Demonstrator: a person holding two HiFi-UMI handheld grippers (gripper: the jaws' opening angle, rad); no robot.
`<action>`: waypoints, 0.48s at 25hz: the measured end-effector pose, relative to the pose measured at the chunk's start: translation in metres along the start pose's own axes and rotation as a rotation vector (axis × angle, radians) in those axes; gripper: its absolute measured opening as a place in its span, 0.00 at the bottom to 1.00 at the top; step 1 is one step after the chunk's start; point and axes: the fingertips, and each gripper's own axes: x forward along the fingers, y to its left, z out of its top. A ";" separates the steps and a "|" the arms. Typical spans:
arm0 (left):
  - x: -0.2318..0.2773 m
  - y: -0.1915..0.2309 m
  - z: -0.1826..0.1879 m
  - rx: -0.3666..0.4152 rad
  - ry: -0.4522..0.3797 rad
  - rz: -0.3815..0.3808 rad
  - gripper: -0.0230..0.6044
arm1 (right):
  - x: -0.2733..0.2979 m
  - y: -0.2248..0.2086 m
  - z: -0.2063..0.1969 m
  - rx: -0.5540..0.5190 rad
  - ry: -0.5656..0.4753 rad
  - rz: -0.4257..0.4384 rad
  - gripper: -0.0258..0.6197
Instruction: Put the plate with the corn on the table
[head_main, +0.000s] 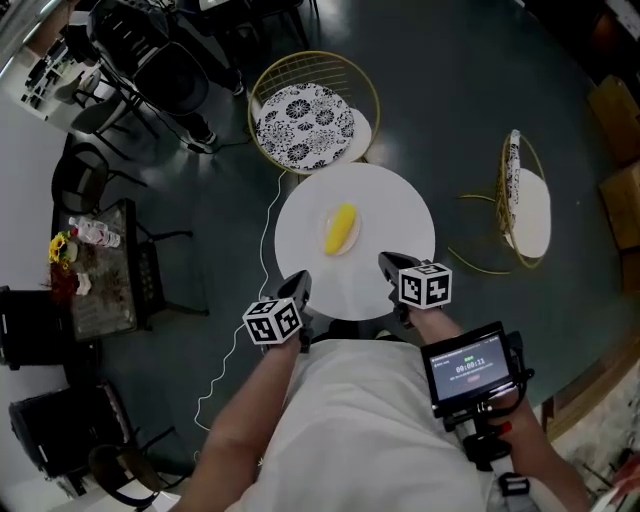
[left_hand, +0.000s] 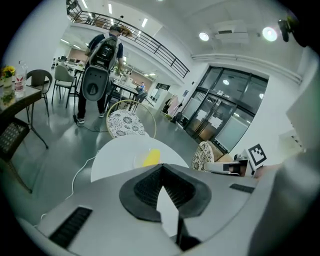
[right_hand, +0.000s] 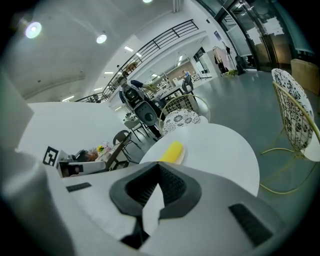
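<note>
A yellow corn cob (head_main: 341, 229) lies on a small white plate (head_main: 327, 243) in the middle of the round white table (head_main: 400, 215). My left gripper (head_main: 300, 285) hovers at the table's near left edge, and my right gripper (head_main: 388, 264) at the near right edge. Both are short of the plate and hold nothing. In the left gripper view the jaws (left_hand: 161, 167) meet at their tips, with the corn (left_hand: 151, 157) ahead. In the right gripper view the jaws (right_hand: 159, 166) are likewise together, with the corn (right_hand: 172, 151) just beyond.
A wire chair with a patterned cushion (head_main: 305, 122) stands behind the table, and another chair (head_main: 525, 205) to its right. A dark side table with flowers (head_main: 95, 270) is at the left. A white cable (head_main: 240, 340) runs over the floor. A person with a backpack (left_hand: 102, 60) stands far off.
</note>
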 end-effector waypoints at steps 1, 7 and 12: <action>-0.005 -0.003 0.001 0.005 -0.011 -0.003 0.05 | -0.003 0.003 0.002 -0.006 -0.007 0.007 0.05; -0.027 -0.019 0.006 0.055 -0.060 -0.030 0.05 | -0.023 0.029 0.017 -0.053 -0.057 0.070 0.05; -0.046 -0.042 0.017 0.134 -0.117 -0.066 0.05 | -0.041 0.057 0.028 -0.125 -0.097 0.137 0.05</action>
